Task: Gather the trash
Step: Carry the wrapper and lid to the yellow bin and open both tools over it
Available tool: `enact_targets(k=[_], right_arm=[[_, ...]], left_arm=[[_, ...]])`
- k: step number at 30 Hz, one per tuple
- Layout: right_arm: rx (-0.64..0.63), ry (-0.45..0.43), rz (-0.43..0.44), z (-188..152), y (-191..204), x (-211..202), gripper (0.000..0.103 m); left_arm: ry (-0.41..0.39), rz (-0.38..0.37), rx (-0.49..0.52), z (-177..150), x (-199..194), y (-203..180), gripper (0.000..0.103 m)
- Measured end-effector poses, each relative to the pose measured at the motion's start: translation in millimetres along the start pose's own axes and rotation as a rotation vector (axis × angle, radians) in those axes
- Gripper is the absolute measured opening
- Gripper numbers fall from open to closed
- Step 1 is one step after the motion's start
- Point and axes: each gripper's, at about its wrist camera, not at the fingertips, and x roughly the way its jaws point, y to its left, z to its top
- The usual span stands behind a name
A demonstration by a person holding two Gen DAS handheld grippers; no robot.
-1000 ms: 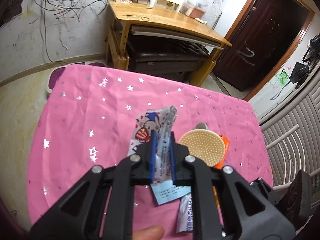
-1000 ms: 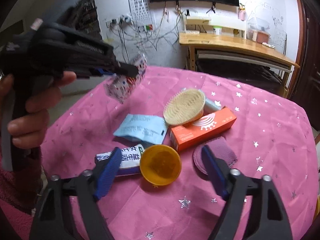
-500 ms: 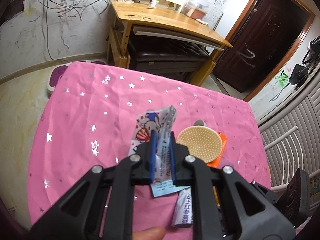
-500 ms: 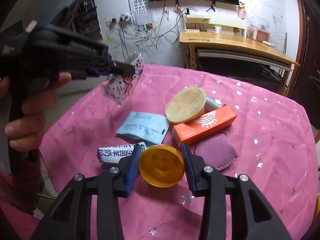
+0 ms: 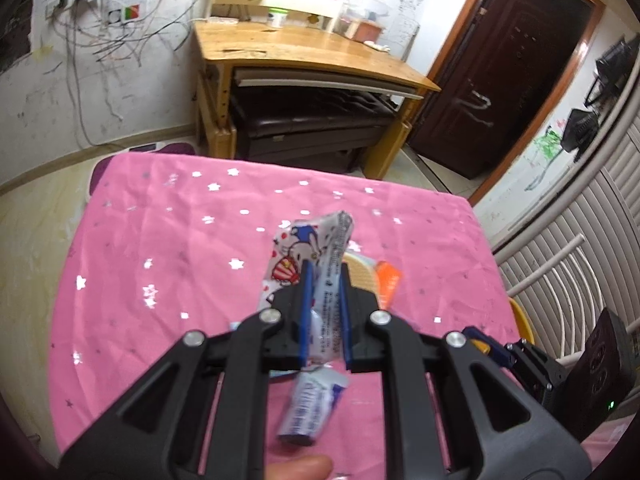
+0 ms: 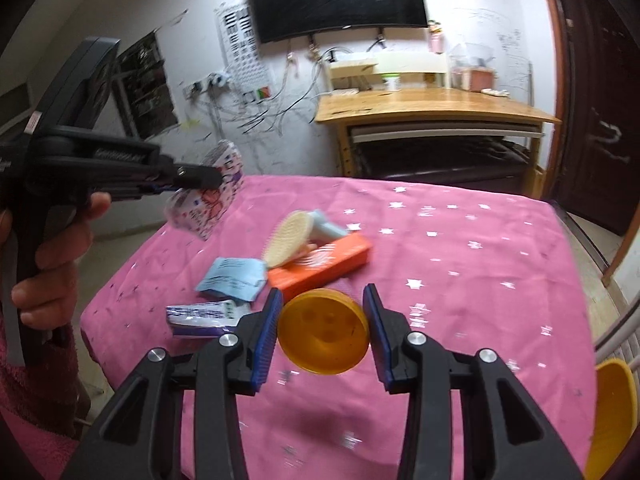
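Observation:
My left gripper (image 5: 325, 280) is shut on a cartoon-printed plastic wrapper (image 5: 310, 240) and holds it above the pink star tablecloth (image 5: 168, 248). The same wrapper (image 6: 208, 204) hangs from that gripper at the left of the right wrist view. My right gripper (image 6: 322, 308) is shut on a round orange cup (image 6: 324, 330), lifted off the cloth. A blue paper packet (image 6: 232, 278) and a white-and-purple wrapper (image 6: 200, 316) lie on the cloth to its left; the white-and-purple wrapper also shows under my left gripper (image 5: 310, 412).
An orange box (image 6: 320, 264) lies mid-table with a round bristle brush (image 6: 286, 238) leaning on it. A yellow bin (image 6: 612, 412) stands off the table's right edge. A wooden desk (image 5: 312, 52), a dark door (image 5: 508, 76) and a white radiator (image 5: 580, 264) stand beyond the table.
My right gripper closed on the orange cup and raised it off the table. My left gripper rose higher with the cartoon wrapper still in it.

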Motion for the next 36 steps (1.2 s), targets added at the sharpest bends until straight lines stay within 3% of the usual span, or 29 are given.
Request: enact_targets(k=[7,23,36], right_arm=[[0.096,-0.062,-0.063,-12,-51,-35,0.035],[0.336,-0.156,-0.291,-75,-185,-128,0.036],[0.472,-0.145,-0.403,-115,-250,-143,0.036]], left_arm=[[0.023,-0.052,0.082,-3,7,-57,0.011],[0.122,-0.188,0.291,-31,52,-200,0.011],[0.204,-0.229,0.425,-64,82,-278,0.011]])
